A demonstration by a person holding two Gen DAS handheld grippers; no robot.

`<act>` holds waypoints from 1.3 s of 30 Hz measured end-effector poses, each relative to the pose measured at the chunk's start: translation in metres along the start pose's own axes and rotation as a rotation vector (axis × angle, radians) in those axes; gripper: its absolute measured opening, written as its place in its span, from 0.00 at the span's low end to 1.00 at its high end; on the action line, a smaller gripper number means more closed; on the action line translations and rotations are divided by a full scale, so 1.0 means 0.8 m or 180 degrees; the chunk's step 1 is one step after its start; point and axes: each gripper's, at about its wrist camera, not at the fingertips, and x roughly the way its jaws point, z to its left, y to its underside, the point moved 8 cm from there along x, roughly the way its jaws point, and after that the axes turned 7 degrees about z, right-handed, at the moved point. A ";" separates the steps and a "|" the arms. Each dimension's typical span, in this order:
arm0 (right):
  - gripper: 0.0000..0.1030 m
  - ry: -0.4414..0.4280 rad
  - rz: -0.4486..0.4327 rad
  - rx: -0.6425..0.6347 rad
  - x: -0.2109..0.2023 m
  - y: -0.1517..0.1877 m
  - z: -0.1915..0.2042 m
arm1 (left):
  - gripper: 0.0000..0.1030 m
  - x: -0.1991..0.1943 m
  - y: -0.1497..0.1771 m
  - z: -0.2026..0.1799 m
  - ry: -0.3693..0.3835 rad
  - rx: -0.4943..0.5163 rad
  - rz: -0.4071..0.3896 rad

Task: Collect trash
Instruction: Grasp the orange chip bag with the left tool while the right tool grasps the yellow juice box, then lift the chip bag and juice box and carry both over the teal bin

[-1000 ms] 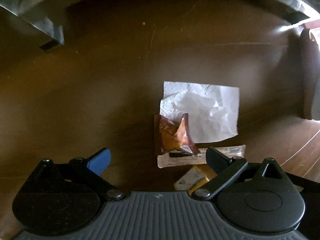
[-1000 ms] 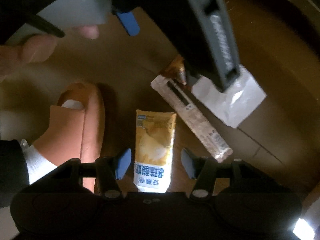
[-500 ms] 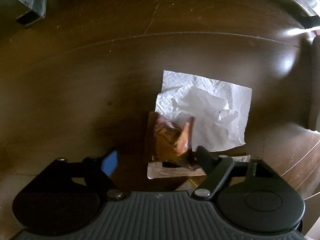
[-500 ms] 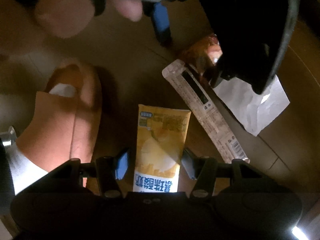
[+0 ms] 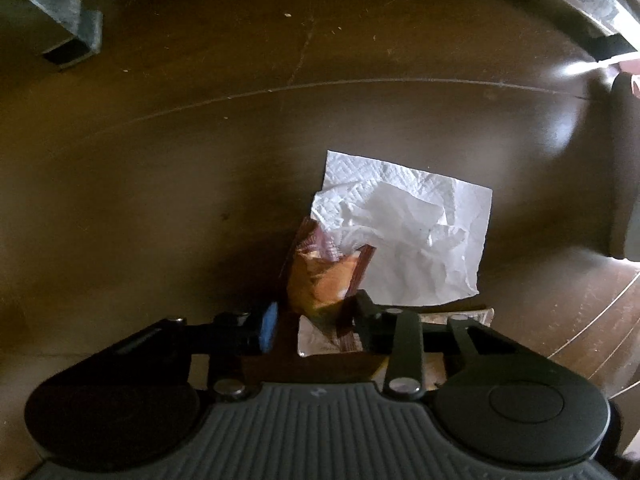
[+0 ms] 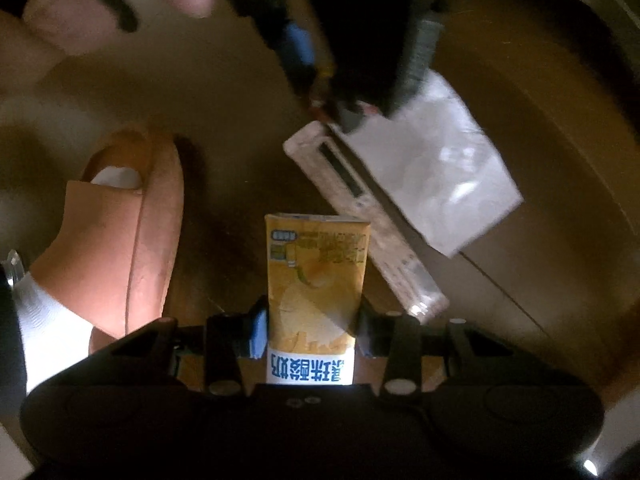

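Trash lies scattered on a dark wooden floor (image 5: 200,152), and none of it appears collected yet; no bin or bag shows in either view.

Both hand-held grippers point steeply down at the litter. The left gripper (image 5: 314,320) straddles a crumpled orange snack wrapper (image 5: 320,276). Its jaws are closing with the wrapper between them; the dark finger on the right side touches the wrapper, while the blue pad on the other side looks a little apart from it. So this grip seems not quite made.

The right gripper (image 6: 312,330) is set around a yellow drink carton (image 6: 316,280) lying flat, its printed label toward the camera. These jaws are also closing, and both fingers sit at the carton's sides, seemingly touching, though a firm squeeze cannot be confirmed.

Two more pieces wait. A white paper napkin (image 5: 408,240), creased and partly folded over, lies just beyond the snack wrapper, touching it. A long pale sachet (image 6: 372,224) lies diagonally beside the carton, its far end under the left gripper and the napkin.

An orange slipper (image 6: 120,236) with a white sock inside stands near the carton, on the left of the right wrist view. A hand (image 6: 48,40) holding the left gripper appears blurred at the top.

By my judgement, the task is at an early stage: two pickups starting, nothing carried away, napkin and sachet left.
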 end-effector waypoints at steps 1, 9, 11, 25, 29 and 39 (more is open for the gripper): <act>0.40 0.0010 -0.0028 0.0041 -0.009 0.003 -0.004 | 0.32 -0.005 0.001 0.002 0.0024 0.0004 -0.0006; 0.39 0.0169 -0.0377 0.0389 -0.108 0.009 -0.039 | 0.31 -0.065 0.012 0.005 -0.0005 0.0204 -0.0123; 0.39 0.0186 -0.0510 0.0468 -0.139 0.011 -0.046 | 0.31 -0.093 0.021 0.006 -0.0015 0.0245 -0.0180; 0.39 0.0391 -0.1531 0.0637 -0.381 0.047 -0.059 | 0.31 -0.330 0.065 -0.049 -0.0324 0.0787 -0.1038; 0.39 0.0465 -0.1867 0.0635 -0.458 0.064 -0.060 | 0.31 -0.407 0.086 -0.060 -0.0332 0.0713 -0.1351; 0.39 0.0777 -0.2749 0.0498 -0.645 0.093 -0.069 | 0.31 -0.553 0.147 -0.090 -0.0500 0.0548 -0.2120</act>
